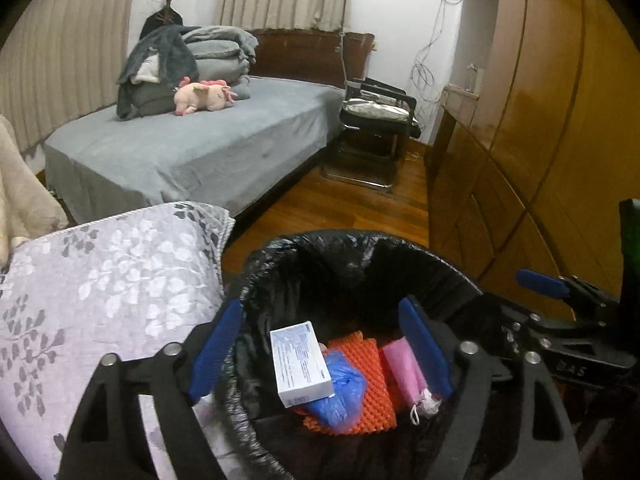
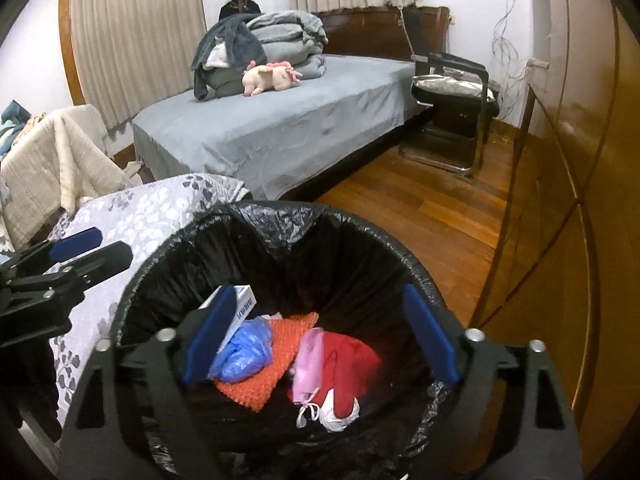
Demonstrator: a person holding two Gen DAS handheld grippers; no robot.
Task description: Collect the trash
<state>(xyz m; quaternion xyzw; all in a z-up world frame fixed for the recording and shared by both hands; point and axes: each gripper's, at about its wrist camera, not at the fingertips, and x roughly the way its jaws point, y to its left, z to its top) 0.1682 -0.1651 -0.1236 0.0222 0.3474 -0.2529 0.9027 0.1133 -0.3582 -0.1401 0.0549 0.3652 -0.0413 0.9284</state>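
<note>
- The jaws of the left gripper (image 1: pixel 320 350) are seen spread wide, with nothing gripped between the blue pads; they are held over the open mouth of the trash bin (image 1: pixel 440 264).
- The jaws of the right gripper (image 2: pixel 320 336) are likewise spread wide and empty, and are held over the same bin from the other side.
- Each gripper is seen in the other's view: the right gripper shows at the right edge of the left wrist view, and the left gripper at the left edge of the right wrist view, both close to the bin's rim.
- The bin is lined with a black plastic bag (image 2: pixel 280 216), whose edge is folded over the rim.
- The trash is found at the bottom of the bin: a white box (image 1: pixel 300 364) leaning against the left side, a crumpled blue plastic bag (image 1: pixel 344 396) just beside it, an orange ridged foam piece (image 1: pixel 372 384) underneath, and a pink item (image 1: pixel 402 374) to the right.
- In the right wrist view a red piece (image 2: pixel 348 360) is seen lying against the pink item, with something white with a loop of cord (image 2: pixel 332 412) at its lower end.
- The bin stands on a wooden floor (image 2: pixel 420 208), just beside a cushion with a leaf pattern (image 1: pixel 100 280).
- A bed with a grey cover (image 1: pixel 200 152) stands further back, with folded bedding (image 1: pixel 224 52) and a pink plush toy (image 1: pixel 204 98) lying on it.
- A chair (image 1: pixel 376 116) is placed beside the bed, near a wooden wardrobe (image 1: pixel 540 120).
</note>
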